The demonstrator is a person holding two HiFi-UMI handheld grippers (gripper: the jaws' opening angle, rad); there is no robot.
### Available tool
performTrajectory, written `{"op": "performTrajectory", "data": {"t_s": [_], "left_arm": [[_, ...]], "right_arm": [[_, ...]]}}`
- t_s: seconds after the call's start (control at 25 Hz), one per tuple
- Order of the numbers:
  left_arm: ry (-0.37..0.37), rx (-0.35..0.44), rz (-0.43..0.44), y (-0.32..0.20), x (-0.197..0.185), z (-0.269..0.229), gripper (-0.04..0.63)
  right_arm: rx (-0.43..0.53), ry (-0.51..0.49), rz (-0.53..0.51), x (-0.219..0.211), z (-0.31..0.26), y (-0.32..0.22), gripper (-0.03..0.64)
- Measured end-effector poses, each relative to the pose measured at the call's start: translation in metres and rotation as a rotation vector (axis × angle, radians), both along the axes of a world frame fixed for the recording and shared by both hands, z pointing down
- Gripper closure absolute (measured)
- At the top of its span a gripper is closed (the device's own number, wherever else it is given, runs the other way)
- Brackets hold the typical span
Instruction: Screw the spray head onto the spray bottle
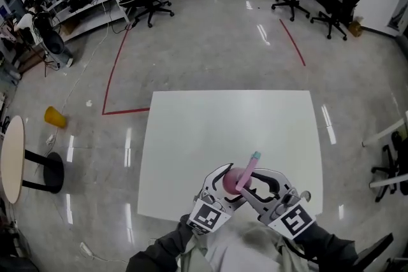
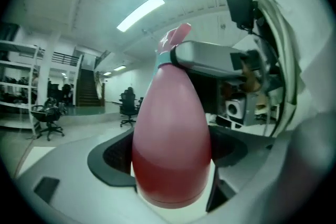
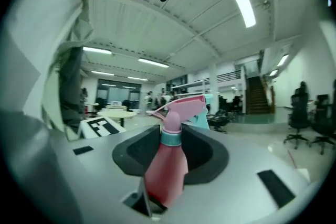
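Note:
A pink spray bottle [image 1: 229,181] is held above the near edge of the white table [image 1: 191,137]. My left gripper [image 1: 224,179] is shut on its body, which fills the left gripper view [image 2: 170,134] between the dark pads. The pink spray head [image 1: 250,167] with a teal nozzle sits on the neck and points away from me. My right gripper [image 1: 247,186] comes in from the right. In the right gripper view its jaws [image 3: 170,145] are closed on the teal collar [image 3: 170,138] under the spray head [image 3: 185,106]. The bottle's base is hidden behind the jaws.
The table top holds nothing else. On the floor are red tape lines [image 1: 113,73], a yellow cup [image 1: 55,116] at left and a round side table [image 1: 11,159]. Black office chairs [image 1: 153,0] stand at the back, and shelving lines the far left.

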State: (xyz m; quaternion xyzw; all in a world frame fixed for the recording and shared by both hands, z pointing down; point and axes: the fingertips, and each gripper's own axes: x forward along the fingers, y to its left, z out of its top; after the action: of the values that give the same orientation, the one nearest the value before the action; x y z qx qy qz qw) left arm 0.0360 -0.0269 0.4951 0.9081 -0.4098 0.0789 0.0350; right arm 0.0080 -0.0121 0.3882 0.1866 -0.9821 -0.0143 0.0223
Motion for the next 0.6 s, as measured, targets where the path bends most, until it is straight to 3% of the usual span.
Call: {"op": "performTrajectory", "data": {"t_s": [0.12,0.2,0.32,0.4,0.52,0.6], "left_arm": [[-0.07,0.002,-0.186,-0.014,-0.014,0.001,0.17],[-0.022,0.004,-0.178,-0.012,-0.012,-0.004,0.17],[0.054,0.044,-0.053,-0.002,-0.005,-0.015,0.17],[0.062,0.067,0.045,0.008,-0.003,-0.019,0.17],[0.065,0.039,0.159,0.022,-0.003,-0.013,0.17],[0.071,0.026,0.202,0.029,0.002,-0.012,0.17]], "right_arm": [[-0.062,-0.001,0.295,-0.003,0.002,-0.016,0.492],[-0.031,-0.006,0.336,-0.006,-0.002,-0.011,0.491],[-0.029,-0.02,0.233,0.008,0.002,0.002,0.484],[-0.07,-0.05,0.119,0.026,0.008,0.004,0.432],[-0.106,-0.105,-0.047,0.039,0.004,-0.005,0.331],[-0.118,-0.096,-0.113,0.039,-0.001,-0.01,0.321]]}}
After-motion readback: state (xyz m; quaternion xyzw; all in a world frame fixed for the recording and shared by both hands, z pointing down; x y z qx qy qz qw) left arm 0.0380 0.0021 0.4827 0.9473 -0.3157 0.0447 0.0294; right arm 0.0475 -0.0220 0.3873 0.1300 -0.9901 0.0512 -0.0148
